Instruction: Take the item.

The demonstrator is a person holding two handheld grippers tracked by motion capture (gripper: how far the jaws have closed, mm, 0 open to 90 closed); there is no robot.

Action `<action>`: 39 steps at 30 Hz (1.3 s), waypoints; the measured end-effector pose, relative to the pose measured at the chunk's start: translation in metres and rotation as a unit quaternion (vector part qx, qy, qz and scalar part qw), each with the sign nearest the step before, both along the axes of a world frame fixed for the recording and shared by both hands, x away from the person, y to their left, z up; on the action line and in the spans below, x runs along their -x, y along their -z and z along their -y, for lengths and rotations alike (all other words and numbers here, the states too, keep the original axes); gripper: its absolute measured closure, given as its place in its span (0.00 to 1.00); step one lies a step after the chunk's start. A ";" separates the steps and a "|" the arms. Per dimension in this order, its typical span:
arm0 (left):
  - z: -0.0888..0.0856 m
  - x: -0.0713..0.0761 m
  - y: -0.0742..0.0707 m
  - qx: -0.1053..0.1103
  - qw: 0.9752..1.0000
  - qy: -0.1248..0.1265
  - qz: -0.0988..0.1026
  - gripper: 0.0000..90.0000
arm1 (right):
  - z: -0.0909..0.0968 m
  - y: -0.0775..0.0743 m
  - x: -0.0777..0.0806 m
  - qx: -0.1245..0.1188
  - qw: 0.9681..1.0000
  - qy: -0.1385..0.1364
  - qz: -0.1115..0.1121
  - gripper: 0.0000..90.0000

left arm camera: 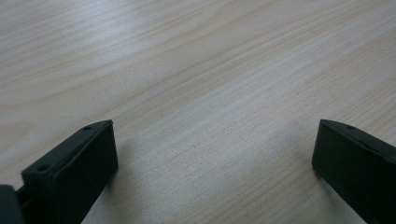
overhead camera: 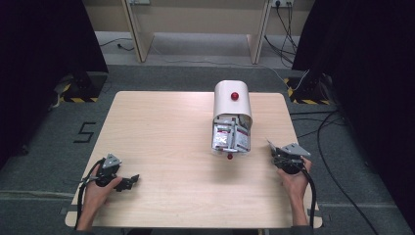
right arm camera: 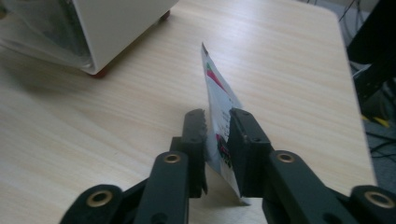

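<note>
Worktop (overhead camera: 161,142): pale wood-grain board, square, rounded corners. Left half and near middle bare, giving wide open room between the two hands. Grey carpet floor (overhead camera: 44,147) all round; black curtains at left and right; cables (overhead camera: 333,147) on the floor to the right; wooden panel legs beyond the far edge.

White container (overhead camera: 232,105): rounded-top box with a red knob (overhead camera: 235,96), lying right of centre toward the far edge, open end facing the person, stuffed with packets (overhead camera: 230,137). A small red foot shows below its mouth.

Packet (right arm camera: 219,102): flat silver sachet with red and green print, standing on edge between the jaws of the right gripper (right arm camera: 217,126), near the worktop's right edge and just right of the container's mouth. The pads stand slightly apart, a gap showing on the left side of the sachet; the grip looks loosened, not pressing.

Right hand (overhead camera: 293,178): near the right front corner, gripper pointing toward the far edge.

Left gripper (overhead camera: 128,182): jaws spread wide, empty, low over bare board near the front left corner, pointing right. Left hand (overhead camera: 100,188) rests behind it.
</note>
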State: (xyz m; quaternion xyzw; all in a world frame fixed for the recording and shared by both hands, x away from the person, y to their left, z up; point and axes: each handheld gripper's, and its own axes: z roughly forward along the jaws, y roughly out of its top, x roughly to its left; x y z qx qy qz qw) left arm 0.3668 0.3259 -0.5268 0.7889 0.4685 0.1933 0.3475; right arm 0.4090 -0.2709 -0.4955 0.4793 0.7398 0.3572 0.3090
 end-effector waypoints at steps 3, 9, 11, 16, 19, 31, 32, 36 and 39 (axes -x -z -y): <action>0.000 0.000 0.000 0.000 1.000 0.000 0.000 0.00 | -0.002 0.002 -0.001 0.001 1.000 -0.001 -0.004 0.76; 0.000 0.000 0.000 0.001 1.000 0.000 0.000 0.00 | -0.003 0.004 -0.003 -0.029 0.999 -0.003 -0.018 0.67; 0.000 0.000 0.000 0.001 1.000 0.000 0.000 0.00 | -0.003 0.004 -0.003 -0.040 0.999 -0.001 -0.020 0.64; 0.000 0.000 0.000 0.001 1.000 0.000 0.000 0.00 | -0.002 0.004 -0.004 -0.064 0.998 0.001 -0.025 0.57; 0.000 0.000 0.000 0.001 1.000 0.000 0.000 0.00 | -0.004 0.004 -0.004 -0.071 0.997 -0.001 -0.024 0.54; 0.000 0.000 0.000 0.001 1.000 0.000 0.000 0.00 | -0.004 -0.007 0.004 -0.099 0.995 0.004 -0.019 0.43; 0.000 0.000 0.000 0.001 1.000 0.000 0.000 0.00 | -0.005 -0.008 0.006 -0.100 0.995 0.006 -0.021 0.41; 0.000 0.000 0.000 0.001 1.000 0.000 0.000 0.00 | -0.008 -0.011 0.011 -0.101 0.995 0.002 -0.022 0.38; 0.000 0.000 0.000 0.001 1.000 0.000 0.000 0.00 | -0.013 -0.014 0.015 -0.103 0.994 0.000 -0.024 0.35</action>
